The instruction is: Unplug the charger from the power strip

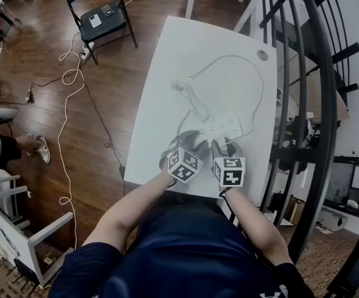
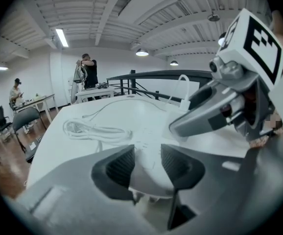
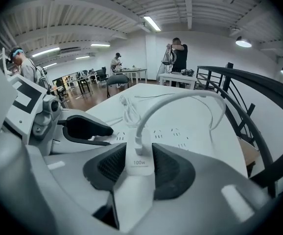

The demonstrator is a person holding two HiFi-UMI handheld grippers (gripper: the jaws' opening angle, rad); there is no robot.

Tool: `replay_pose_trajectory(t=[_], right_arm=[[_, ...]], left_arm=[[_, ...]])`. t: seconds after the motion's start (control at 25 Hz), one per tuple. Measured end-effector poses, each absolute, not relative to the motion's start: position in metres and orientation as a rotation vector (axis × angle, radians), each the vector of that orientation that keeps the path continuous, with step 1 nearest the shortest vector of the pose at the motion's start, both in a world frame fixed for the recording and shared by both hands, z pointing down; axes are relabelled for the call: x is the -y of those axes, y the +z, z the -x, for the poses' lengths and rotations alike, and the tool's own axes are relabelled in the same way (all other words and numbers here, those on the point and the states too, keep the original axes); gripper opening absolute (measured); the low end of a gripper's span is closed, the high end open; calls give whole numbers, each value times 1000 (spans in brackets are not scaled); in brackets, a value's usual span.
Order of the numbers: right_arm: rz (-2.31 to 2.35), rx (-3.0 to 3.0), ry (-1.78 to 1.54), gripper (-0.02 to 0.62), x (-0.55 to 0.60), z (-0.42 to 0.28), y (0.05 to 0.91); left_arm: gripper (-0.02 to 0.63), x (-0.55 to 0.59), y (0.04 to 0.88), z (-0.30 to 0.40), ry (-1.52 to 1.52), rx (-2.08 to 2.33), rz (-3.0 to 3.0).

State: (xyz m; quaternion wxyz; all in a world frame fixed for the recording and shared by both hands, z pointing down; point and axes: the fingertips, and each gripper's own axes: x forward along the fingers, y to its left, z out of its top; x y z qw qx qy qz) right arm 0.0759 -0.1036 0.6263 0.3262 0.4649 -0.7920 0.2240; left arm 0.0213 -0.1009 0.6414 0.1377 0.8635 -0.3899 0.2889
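A white power strip [image 1: 220, 128] lies on the white table [image 1: 167, 73], close to its near edge. In the right gripper view a white charger [image 3: 139, 163] marked 100w stands plugged into the power strip [image 3: 173, 136]. My right gripper [image 3: 139, 168] is shut on the charger's two sides, and its white cable [image 3: 180, 99] arches away over the table. My left gripper [image 2: 147, 163] is shut on the rounded near end of the power strip [image 2: 146, 146]. The right gripper [image 2: 205, 111] shows just to its right. In the head view both grippers [image 1: 189, 143] [image 1: 223, 146] sit side by side and hide the charger.
A coiled white cord [image 1: 182, 87] lies on the table beyond the strip. A black railing [image 1: 316, 104] runs along the table's right side. A black chair [image 1: 99, 17] and loose cords [image 1: 71, 79] are on the wooden floor to the left. People stand far behind.
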Motion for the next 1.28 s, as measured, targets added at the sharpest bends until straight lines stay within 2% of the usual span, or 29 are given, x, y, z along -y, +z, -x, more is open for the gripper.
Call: replay_pose_trajectory(t=[0.16, 1.28], right_arm=[[-1206, 2073, 530, 141, 103, -77, 626], [-1236, 2049, 548, 141, 101, -78, 622]], left_arm=[[172, 100, 641, -20, 759, 1140, -2531], [172, 100, 642, -22, 803, 1146, -2499]])
